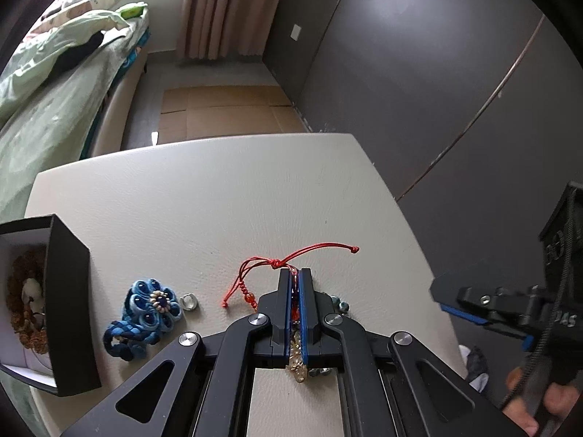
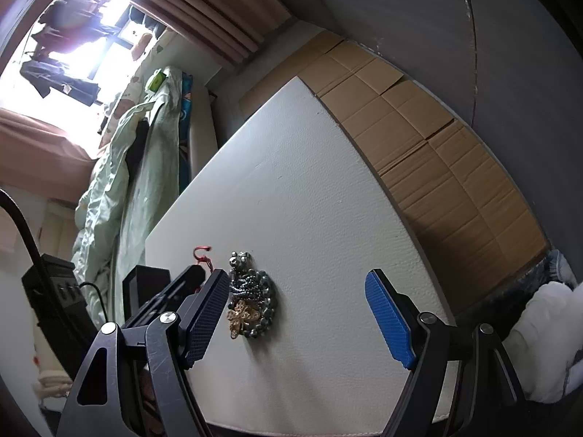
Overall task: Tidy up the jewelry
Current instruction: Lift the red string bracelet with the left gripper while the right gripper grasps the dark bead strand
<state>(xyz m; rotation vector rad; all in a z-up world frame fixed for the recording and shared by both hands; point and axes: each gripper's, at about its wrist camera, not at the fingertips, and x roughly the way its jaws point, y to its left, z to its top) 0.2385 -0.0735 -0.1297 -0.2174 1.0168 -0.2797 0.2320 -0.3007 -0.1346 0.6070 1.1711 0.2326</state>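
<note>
Bracelet [image 1: 297, 327]: limp and light; your left gripper [image 1: 296, 284] is clamping its beads near the tabletop's [image 1: 218, 196] right edge; right gripper [image 2: 295, 313] is gaping, empty.

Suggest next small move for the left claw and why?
Probably lift the left claw straight up a little. It is shut on the red-cord bracelet, whose beads sit between the pads while its cord tails lie on the table. The open black box stands to the left past the blue braided piece, so clearance comes first.
</note>
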